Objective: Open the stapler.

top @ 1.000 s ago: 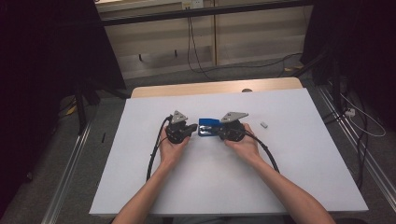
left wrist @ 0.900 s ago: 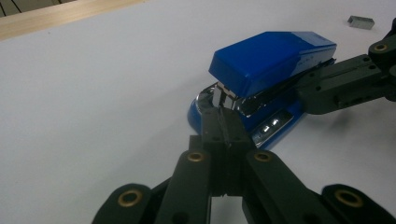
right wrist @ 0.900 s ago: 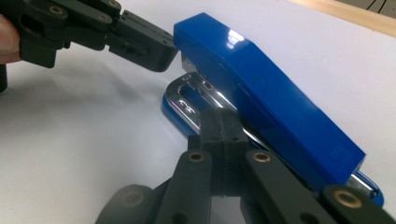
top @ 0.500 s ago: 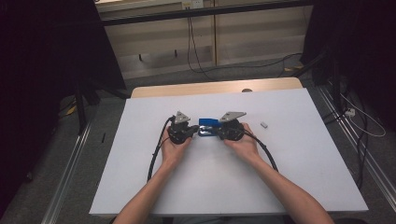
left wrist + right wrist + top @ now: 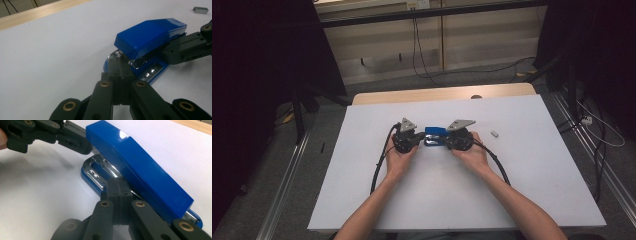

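Both forearms stretch forward and converge on the stapler [image 5: 435, 133] mid-table. Left gripper [image 5: 119, 72], jaws closed, pokes its nose; right gripper [image 5: 119, 192], likewise closed, presses its side beneath the lid.

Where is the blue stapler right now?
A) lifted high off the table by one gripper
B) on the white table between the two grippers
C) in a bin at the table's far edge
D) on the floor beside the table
B: the blue stapler sits on the white table, with the left gripper and right gripper at its two ends.
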`<state>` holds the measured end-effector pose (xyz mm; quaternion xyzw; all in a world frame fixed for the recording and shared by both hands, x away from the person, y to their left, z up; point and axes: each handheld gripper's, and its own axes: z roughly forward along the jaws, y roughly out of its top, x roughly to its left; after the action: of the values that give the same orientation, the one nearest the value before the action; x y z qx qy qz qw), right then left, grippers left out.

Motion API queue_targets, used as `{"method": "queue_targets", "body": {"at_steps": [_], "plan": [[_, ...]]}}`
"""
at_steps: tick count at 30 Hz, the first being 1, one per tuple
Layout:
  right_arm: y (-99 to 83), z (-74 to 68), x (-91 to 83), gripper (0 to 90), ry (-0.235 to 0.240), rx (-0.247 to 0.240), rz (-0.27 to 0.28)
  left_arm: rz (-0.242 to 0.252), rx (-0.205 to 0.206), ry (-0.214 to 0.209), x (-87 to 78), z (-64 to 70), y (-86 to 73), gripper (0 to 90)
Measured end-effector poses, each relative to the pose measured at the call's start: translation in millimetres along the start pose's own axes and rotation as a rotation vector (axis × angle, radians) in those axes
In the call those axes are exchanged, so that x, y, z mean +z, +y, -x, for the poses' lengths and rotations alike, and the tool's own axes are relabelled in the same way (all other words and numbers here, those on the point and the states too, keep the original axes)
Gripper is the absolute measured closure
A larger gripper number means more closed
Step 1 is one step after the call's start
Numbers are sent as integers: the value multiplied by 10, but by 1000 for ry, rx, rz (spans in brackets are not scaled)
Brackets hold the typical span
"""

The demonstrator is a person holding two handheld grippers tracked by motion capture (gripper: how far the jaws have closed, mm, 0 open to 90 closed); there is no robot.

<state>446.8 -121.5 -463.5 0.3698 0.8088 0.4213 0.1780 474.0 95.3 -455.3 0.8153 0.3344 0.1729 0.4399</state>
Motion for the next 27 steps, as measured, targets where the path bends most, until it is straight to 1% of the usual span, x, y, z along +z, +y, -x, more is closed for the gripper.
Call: {"method": "queue_targets", "body": {"at_steps": [1, 3, 5, 6, 11, 16, 19, 23, 25, 27], "plan": [[0, -5, 1, 900, -6, -4, 0, 6, -2, 4, 3, -1, 11, 900], [0, -9, 1, 900, -9, -7, 0, 3, 2, 4, 5, -5, 15, 900], [0, -10, 1, 900, -10, -8, 0, 9, -12, 14, 13, 3, 15, 900], [-1, -7, 1, 900, -9, -5, 1, 8, -9, 18, 12, 9, 16, 900], [-1, -9, 0, 900, -13, -3, 0, 8, -9, 13, 8, 7, 19, 900], [-2, -5, 1, 900, -13, 2, 2, 19, -14, 7, -8, 12, 37, 900], [-2, -6, 1, 900, -13, 0, 2, 26, -19, -5, -16, 4, 42, 900], [-2, -2, 2, 900, -14, 3, 2, 34, -25, -8, -32, 7, 59, 900], [-2, -3, 2, 900, -17, 3, 3, 41, -28, -6, -37, 12, 71, 900], [-4, -19, 0, 900, -31, -12, 4, 45, -30, -7, -41, 13, 80, 900]]}}
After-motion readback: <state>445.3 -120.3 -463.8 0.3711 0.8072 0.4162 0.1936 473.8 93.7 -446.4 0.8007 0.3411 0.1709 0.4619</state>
